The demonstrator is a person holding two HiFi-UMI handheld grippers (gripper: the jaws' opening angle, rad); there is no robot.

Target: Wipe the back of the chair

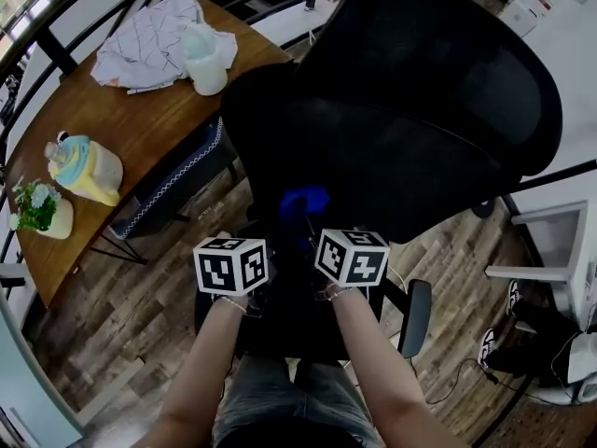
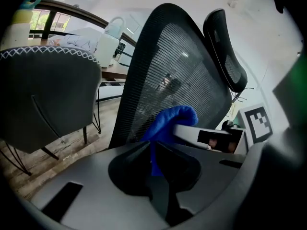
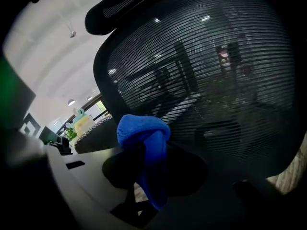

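A black mesh office chair stands before me, its backrest (image 1: pixel 410 119) facing me and its headrest (image 2: pixel 225 47) on top. A blue cloth (image 1: pixel 303 202) is bunched against the lower part of the backrest. My left gripper (image 1: pixel 272 239) and right gripper (image 1: pixel 322 236) meet at it from either side. In the left gripper view a strip of the cloth (image 2: pixel 168 121) runs down between the left gripper's (image 2: pixel 153 161) shut jaws, with the right gripper's marker cube (image 2: pixel 259 123) close by. In the right gripper view the cloth (image 3: pixel 144 131) hangs clamped in the right gripper (image 3: pixel 152 176), close to the mesh (image 3: pixel 206 80).
At the left a wooden table (image 1: pixel 140 129) carries a white jug (image 1: pixel 207 59), a checked fabric (image 1: pixel 149 31), a yellow and blue jug (image 1: pixel 86 168) and a small plant (image 1: pixel 37 208). A grey chair (image 1: pixel 177 180) is tucked under it. A white shelf (image 1: pixel 560 241) and shoes (image 1: pixel 516 297) are at the right.
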